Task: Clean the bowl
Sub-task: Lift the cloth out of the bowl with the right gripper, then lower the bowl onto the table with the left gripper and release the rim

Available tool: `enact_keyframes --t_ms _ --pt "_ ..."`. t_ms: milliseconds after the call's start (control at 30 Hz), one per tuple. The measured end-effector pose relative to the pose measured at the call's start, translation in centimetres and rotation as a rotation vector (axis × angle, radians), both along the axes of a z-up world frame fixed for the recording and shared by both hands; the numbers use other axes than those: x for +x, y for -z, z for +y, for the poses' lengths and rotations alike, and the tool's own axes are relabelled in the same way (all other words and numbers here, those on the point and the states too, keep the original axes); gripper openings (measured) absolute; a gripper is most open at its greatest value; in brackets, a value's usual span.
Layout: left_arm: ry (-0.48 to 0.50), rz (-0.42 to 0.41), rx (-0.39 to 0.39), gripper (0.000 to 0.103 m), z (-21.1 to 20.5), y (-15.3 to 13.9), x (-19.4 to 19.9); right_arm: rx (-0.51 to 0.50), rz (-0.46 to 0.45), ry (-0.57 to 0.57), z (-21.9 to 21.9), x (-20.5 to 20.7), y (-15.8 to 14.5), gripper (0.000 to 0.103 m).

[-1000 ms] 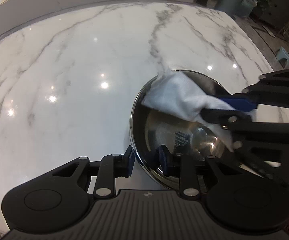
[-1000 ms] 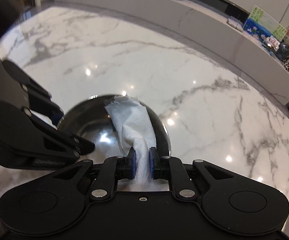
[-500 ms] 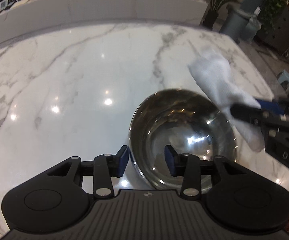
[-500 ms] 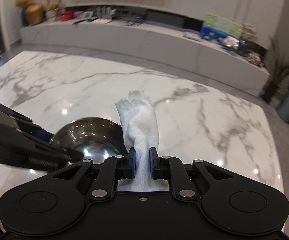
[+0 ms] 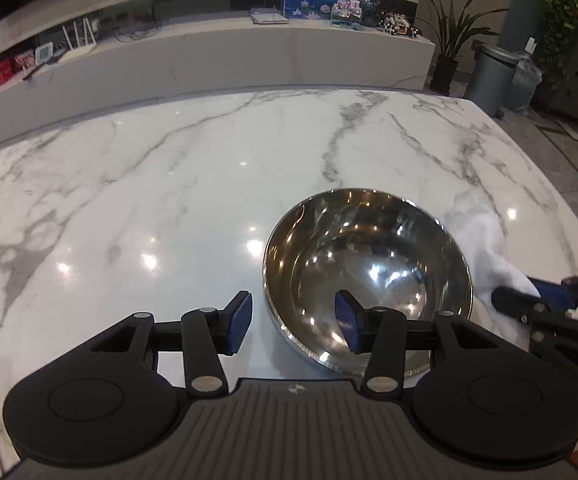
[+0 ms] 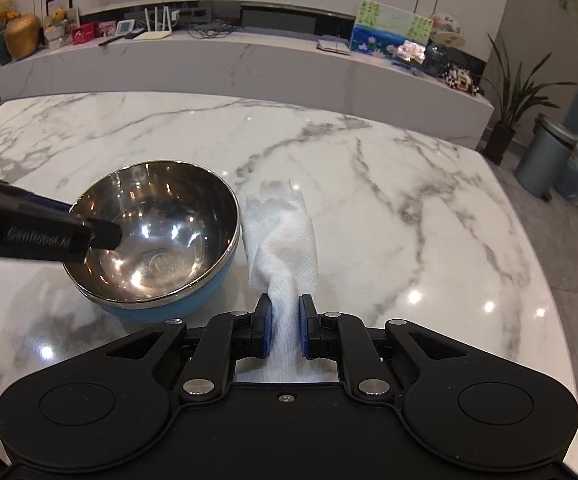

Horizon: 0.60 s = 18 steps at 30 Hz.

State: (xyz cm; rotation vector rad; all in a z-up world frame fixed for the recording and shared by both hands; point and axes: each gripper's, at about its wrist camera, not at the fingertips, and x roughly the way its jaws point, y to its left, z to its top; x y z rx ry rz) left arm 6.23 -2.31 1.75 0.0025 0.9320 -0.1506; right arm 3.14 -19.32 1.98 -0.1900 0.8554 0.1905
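The bowl (image 6: pixel 157 236) sat upright on the marble worktop (image 6: pixel 389 208), steel lining gleaming with lamp glare, blue outer shell showing low on its near side in the right wrist view. Inside it looked bare, just reflections on the curved metal.

Over on the left, the left gripper (image 5: pixel 292 322) had its blue-padded fingers (image 5: pixel 238 322) spread, and they straddled the bowl's near rim: one pad outside over the worktop, the other over the inside of the bowl (image 5: pixel 369 276). Neither pad pressed on the rim, so nothing was gripped there. From the right wrist view that same gripper's black finger (image 6: pixel 101 236) reached in over the bowl's left edge.

And the right gripper (image 6: pixel 285 330)? Its fingers were pinched tight on a white paper towel (image 6: pixel 285 240), bunched at the pads and fanning out ahead of them. The towel hung just beside the bowl's right side, outside the rim; whether its far end touched the worktop I could not tell. In the left wrist view the towel (image 5: pixel 485 248) showed as a white blur past the bowl's right rim, with the right gripper's dark fingers (image 5: pixel 517 304) clamped on it.

Behind the worktop ran a long marble ledge (image 6: pixel 249 68) crowded with small items, and a grey bin (image 6: pixel 541 156) stood at far right.
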Motion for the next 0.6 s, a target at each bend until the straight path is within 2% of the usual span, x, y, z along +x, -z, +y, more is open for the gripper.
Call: enact_keyframes --t_ms 133,433,600 --pt "-0.009 0.023 -0.024 0.044 0.4 0.3 -0.7 0.037 0.005 -0.028 0.5 -0.5 0.0 0.011" --pt "0.012 0.042 -0.048 0.043 0.7 0.6 -0.6 0.041 0.008 -0.065 1.2 -0.6 0.4 0.011" --pt "0.028 0.041 -0.033 0.042 0.2 0.7 -0.7 0.047 0.017 -0.072 1.2 -0.5 0.6 0.011"
